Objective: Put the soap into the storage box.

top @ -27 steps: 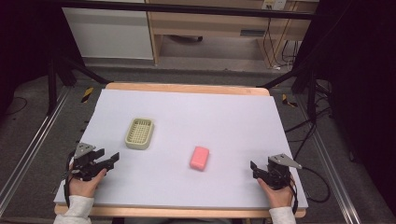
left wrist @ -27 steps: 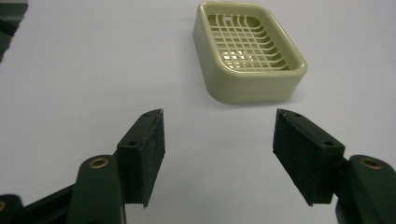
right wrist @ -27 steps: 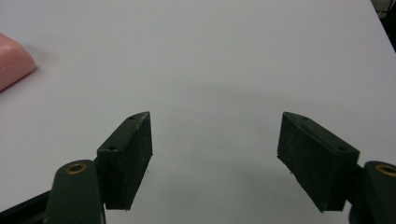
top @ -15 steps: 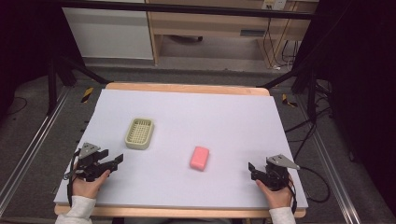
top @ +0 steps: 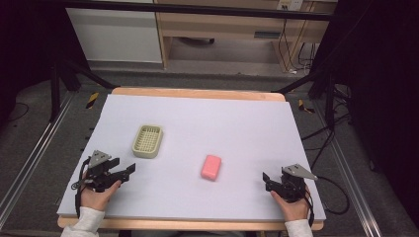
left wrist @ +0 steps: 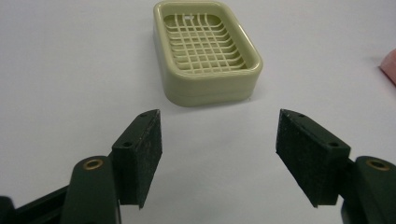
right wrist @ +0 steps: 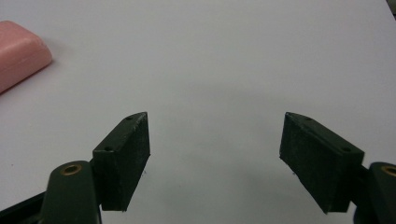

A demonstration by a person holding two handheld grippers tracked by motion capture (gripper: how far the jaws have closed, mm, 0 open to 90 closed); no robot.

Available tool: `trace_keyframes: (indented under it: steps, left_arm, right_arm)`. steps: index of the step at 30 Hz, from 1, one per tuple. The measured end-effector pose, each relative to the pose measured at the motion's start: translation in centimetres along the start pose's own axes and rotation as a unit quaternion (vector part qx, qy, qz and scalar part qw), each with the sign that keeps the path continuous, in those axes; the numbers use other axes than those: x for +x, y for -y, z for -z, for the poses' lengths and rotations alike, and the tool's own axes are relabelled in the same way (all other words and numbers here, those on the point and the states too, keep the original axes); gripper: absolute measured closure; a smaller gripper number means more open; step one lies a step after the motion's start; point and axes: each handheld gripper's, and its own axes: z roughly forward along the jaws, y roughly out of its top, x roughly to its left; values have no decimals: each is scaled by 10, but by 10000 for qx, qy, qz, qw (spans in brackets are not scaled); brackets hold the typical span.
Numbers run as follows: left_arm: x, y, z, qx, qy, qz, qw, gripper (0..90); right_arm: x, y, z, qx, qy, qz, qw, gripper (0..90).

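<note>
As it lies flat, the soap dish (top: 147, 140) runs lengthwise away from the person.

The high view looks from above the person's side, forward and down, and takes in the whole white surface (top: 237, 128) and the floor behind it. The left gripper view sits low and close over the surface, looks along its own tongs (left wrist: 219, 158) and faces the soap dish (left wrist: 205, 51), which is near in front. The right gripper view is equally low and looks along its tongs (right wrist: 215, 158) across bare surface. The pink soap (right wrist: 18, 58) at its left edge also shows at the right edge of the left gripper view (left wrist: 388, 67) and in the middle of the high view (top: 211, 167).
</note>
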Motion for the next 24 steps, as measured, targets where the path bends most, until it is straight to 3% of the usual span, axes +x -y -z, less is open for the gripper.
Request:
trace_keyframes:
  steps: [24]
  left_arm:
    - [-24,-8,-7,9,162,-194,9997,277]
  right_arm:
    - [0,1,0,-45,16,49,10000,266]
